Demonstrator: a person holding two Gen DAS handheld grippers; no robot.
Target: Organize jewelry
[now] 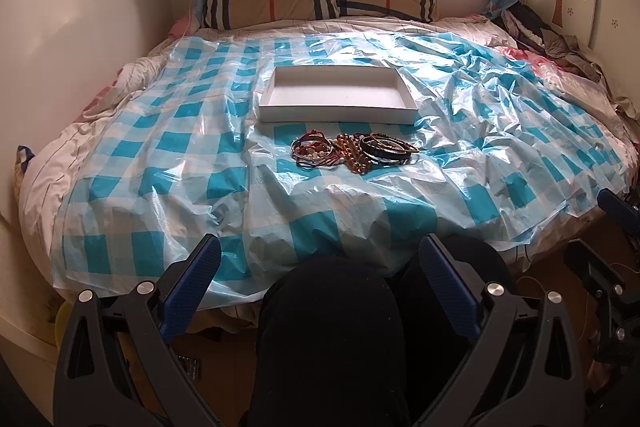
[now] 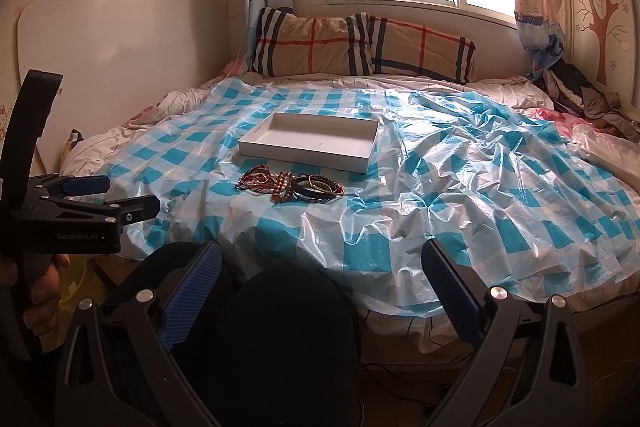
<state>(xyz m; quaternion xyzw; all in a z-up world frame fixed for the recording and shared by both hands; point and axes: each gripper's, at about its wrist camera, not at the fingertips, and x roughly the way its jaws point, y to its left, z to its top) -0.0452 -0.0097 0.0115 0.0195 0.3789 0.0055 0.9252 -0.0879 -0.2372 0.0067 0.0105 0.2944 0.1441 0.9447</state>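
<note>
The task had not really begun at this moment. The white box (image 1: 338, 95) lay open on the checked plastic sheet (image 1: 160, 155) over the bed (image 1: 48, 163), and nothing could be seen inside it. All the jewelry sat just in front of the box, toward the person, in 1 loose heap: thin red bracelets (image 1: 312, 149) on the left, an amber bead string (image 1: 354, 155) in the middle, and dark bangles (image 1: 388, 149) on the right, touching one another.

Both grippers were low at the near edge of the bed, above the person's dark-clothed knees (image 1: 328, 327), well apart from the heap. The left gripper (image 1: 320, 283) had its fingers released and wide, holding nothing. The right gripper (image 2: 320, 283) was the same, spread and empty.

In my judgement, every piece was left to move into the box.
</note>
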